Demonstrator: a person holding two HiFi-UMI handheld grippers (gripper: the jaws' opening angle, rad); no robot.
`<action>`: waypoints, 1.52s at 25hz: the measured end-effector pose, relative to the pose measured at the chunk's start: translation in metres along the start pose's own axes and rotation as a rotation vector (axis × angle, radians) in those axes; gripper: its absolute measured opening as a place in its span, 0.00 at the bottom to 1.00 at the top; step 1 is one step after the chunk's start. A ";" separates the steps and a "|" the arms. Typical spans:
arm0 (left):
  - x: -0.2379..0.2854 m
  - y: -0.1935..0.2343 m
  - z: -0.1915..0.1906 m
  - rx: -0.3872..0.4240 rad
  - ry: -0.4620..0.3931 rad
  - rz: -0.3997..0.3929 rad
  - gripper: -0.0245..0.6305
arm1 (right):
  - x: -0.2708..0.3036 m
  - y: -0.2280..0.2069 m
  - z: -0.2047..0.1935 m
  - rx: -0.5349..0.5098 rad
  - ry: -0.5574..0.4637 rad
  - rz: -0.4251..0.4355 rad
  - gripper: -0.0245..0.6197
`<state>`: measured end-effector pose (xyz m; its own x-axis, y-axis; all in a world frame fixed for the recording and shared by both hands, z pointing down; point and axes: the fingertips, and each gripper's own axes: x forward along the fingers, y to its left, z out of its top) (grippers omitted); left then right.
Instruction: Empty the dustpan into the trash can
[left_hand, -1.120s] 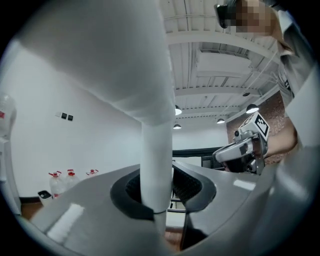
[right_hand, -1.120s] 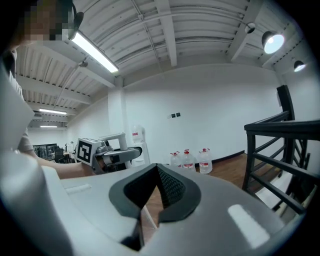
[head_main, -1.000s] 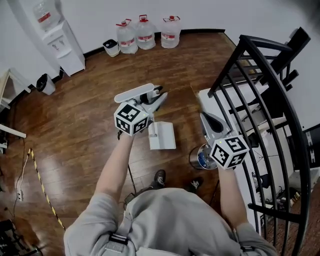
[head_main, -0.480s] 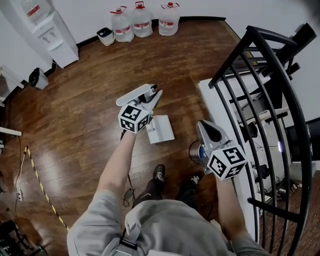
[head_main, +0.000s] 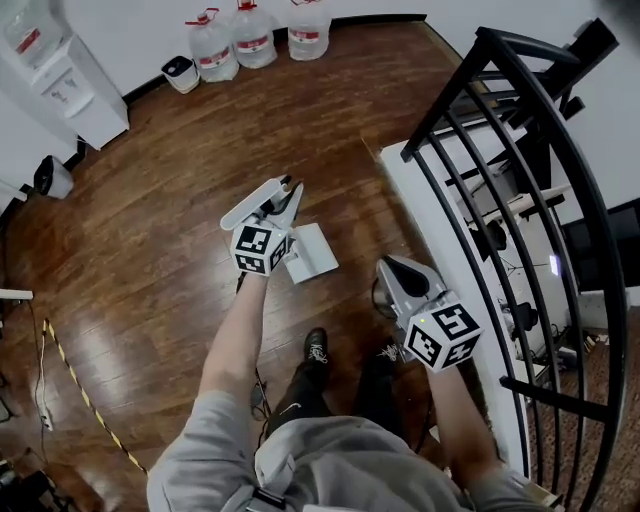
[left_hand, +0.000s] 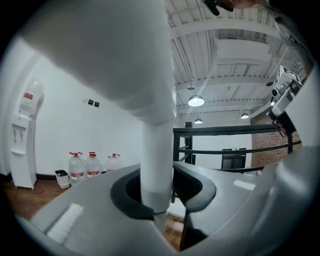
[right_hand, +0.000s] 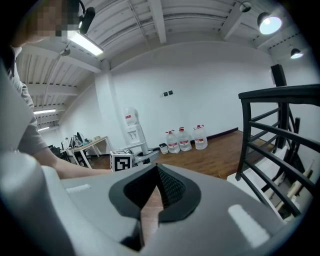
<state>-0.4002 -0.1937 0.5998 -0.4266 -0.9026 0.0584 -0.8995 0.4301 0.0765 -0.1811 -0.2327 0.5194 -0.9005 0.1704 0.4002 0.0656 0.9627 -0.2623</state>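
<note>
I am clamping my left gripper on the upright handle of the white plastic dustpan, whose flat pan is showing just right of it. My right gripper, further right and nearer me, is holding nothing, its jaws closed together.

Hand-held gripper clamps the white dustpan handle.

Dark, glossy wood plank floor. White walls. Three water jugs against far wall, small white bin just beside, white dispenser further left. Dark bin by left wall. Black metal railing on right, over white ledge. Striped tape on floor, lower left. White beamed ceiling, round lamps lit. Desk far back.
</note>
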 end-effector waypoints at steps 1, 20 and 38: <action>0.000 0.000 -0.003 0.000 -0.004 0.005 0.19 | 0.000 -0.002 -0.003 0.002 0.006 -0.003 0.04; -0.055 0.016 -0.046 -0.029 0.029 0.118 0.22 | 0.005 0.011 -0.020 -0.009 0.061 0.020 0.04; -0.138 0.043 -0.088 -0.188 0.200 0.357 0.68 | 0.003 0.042 0.000 -0.024 0.019 0.062 0.04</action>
<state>-0.3719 -0.0492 0.6826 -0.6640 -0.6833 0.3038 -0.6586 0.7267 0.1953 -0.1814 -0.1917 0.5094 -0.8862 0.2337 0.4000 0.1316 0.9549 -0.2663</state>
